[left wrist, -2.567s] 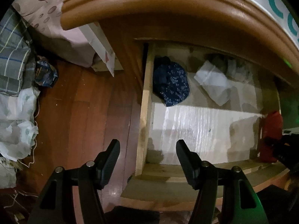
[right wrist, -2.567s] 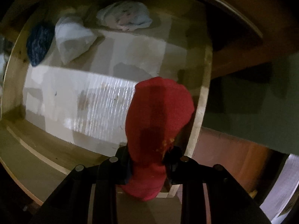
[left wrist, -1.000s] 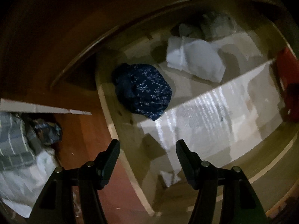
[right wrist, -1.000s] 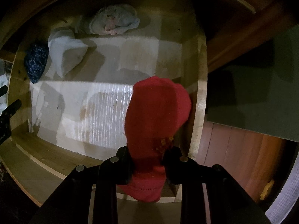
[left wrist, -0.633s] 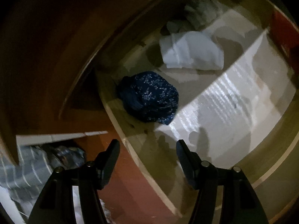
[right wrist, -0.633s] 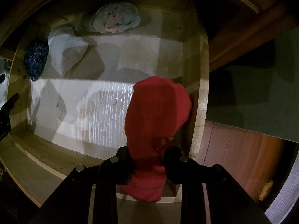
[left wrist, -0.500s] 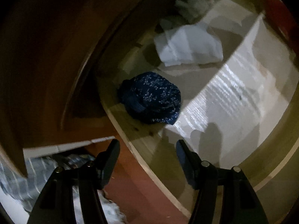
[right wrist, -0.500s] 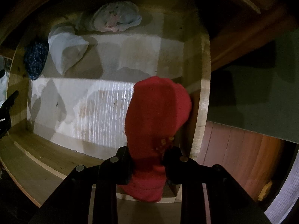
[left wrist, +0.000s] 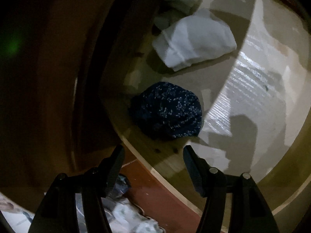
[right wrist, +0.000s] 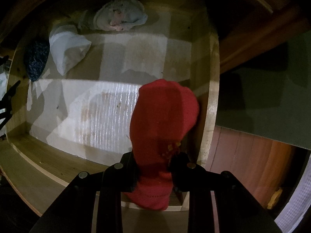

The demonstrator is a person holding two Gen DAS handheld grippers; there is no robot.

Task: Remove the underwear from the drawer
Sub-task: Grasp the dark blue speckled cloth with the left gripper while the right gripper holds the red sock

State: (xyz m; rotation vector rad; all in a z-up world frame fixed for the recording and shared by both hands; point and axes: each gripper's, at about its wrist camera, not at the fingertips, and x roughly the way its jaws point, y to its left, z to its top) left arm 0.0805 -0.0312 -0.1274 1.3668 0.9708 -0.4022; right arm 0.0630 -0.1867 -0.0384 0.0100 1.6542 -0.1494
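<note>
- Right gripper (right wrist: 153, 163): jaws narrow, clamped on red underwear (right wrist: 163, 120). The cloth bunches between the pads; its bulk stands out beyond the fingertips and a hem sticks out behind them, toward the camera.
- The red piece is over the drawer's (right wrist: 212, 89) right front corner, just beside the right side wall. Whether it still touches the drawer floor: cannot tell.
- Left gripper (left wrist: 153, 163): jaws about half open, nothing between them. Fingers (left wrist: 114, 165) sit over the drawer's left side wall, one over the floorboards (left wrist: 155, 194) outside, the other over the drawer interior.
- Dark blue speckled underwear (left wrist: 167, 110) lies balled up straight ahead of the left fingertips, near but not touching, against the left wall inside the drawer.
- White folded underwear (left wrist: 194, 40) lies farther in, beyond the blue piece, close to it; contact unclear.
- Pale patterned bundle (right wrist: 120, 17) sits against the back wall, next to the white piece. In the left view it is blurred and dim.
- All three loose pieces are well apart from the right gripper, across the drawer at its left and back.
- Drawer bottom is lined with light paper (right wrist: 108, 108), a bright strip of light across it.
- Crumpled fabric (left wrist: 124, 215) lies on the floor outside the drawer, under the left gripper.
- Left view is motion-blurred; fine detail there is unreliable.
</note>
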